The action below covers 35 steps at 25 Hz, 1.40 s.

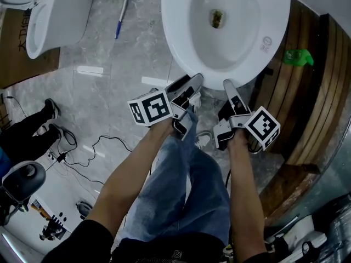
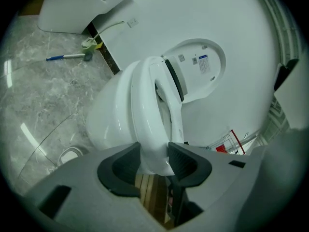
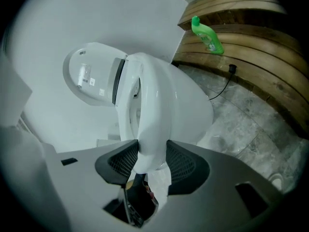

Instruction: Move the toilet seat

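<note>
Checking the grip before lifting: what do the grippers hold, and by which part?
The left gripper and right gripper each clamp the toilet seat at its front edge.

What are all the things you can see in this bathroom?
toilet seat: one, white, on the near toilet
second toilet: one, white, upper left on the floor
long-handled tool: one, blue handle, floor between the toilets
bottle: one, green, on the wooden platform
wooden platform: one, brown, curved, right of the toilet
cables: a few, black, on the floor
shoes: two, black, a bystander's, left edge
left gripper: one, grey, shut on the toilet seat
right gripper: one, grey, shut on the toilet seat
jeans: one pair, blue, the person's legs
</note>
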Available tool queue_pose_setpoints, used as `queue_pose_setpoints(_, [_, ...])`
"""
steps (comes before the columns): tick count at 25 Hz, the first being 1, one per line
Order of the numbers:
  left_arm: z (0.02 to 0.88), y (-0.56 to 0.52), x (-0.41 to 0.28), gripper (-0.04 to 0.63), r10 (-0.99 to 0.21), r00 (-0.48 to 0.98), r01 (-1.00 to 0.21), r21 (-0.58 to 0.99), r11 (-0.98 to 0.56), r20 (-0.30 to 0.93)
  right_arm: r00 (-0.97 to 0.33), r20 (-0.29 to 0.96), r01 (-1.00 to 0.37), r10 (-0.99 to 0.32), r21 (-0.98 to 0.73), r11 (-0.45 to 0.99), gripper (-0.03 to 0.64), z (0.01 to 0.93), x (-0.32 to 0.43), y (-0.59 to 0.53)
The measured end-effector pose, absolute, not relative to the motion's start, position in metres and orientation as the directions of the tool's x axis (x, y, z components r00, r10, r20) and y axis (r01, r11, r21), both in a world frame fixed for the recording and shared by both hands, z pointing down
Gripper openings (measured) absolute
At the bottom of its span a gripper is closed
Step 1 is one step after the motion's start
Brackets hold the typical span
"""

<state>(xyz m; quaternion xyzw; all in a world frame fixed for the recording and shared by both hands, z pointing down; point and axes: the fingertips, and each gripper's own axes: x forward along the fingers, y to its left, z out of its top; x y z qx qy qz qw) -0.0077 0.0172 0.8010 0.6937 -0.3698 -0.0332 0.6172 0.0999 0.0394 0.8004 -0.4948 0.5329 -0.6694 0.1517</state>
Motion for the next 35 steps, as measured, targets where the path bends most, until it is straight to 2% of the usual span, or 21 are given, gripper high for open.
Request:
queue_pose_setpoints(4, [0.785, 0.019, -0.009, 0.173, -0.559, 0.734, -0.43, 0.901, 0.056, 0.384, -0.442, 0.535, -0.341, -0.72, -0.843, -0.417, 0.175, 0.792, 0.108, 0.049])
queue_pose_setpoints(15, [0.699, 0.021, -0.015, 0.153, -0.571, 0.751, -0.334, 0.937, 0.102, 0.33, -0.472, 0.44, -0.205, -0.764, -0.898, -0.39, 0.141, 0.704, 0.106, 0.051])
queue_pose_setpoints(35, [0.562, -0.013, -0.012, 0.148, -0.659, 0.711, -0.2, 0.969, 0.145, 0.245, -0.463, 0.354, -0.107, -0.813, -0.932, -0.345, 0.126, 0.563, 0.112, 0.019])
